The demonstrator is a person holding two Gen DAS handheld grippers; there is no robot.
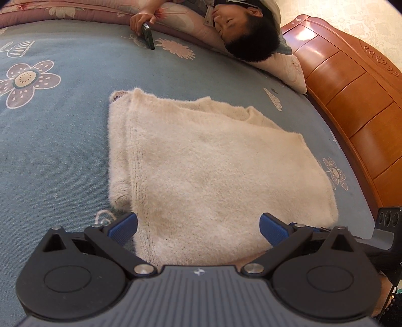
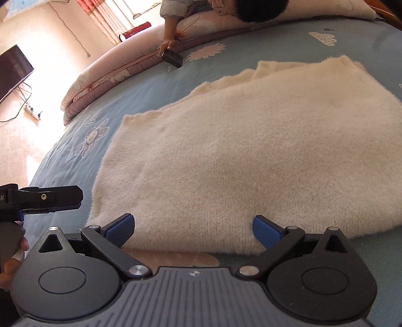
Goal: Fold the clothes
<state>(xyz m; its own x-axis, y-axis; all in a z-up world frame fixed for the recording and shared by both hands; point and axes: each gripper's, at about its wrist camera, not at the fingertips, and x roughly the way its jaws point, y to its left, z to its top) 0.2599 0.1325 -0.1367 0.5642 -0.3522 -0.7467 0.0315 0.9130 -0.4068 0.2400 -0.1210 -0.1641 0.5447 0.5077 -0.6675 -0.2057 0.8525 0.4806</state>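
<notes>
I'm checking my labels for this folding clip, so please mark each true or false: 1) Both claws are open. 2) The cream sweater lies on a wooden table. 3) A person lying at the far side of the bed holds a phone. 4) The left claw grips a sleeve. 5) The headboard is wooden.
1) True: the left claw and right claw both have their fingers spread wide.
2) False: the cream sweater lies on a blue flowered bedsheet.
3) True: a hand holds a dark phone.
4) False: the left claw holds nothing; the sweater's near edge lies between its open fingers.
5) True: the headboard is orange-brown wood.
</notes>
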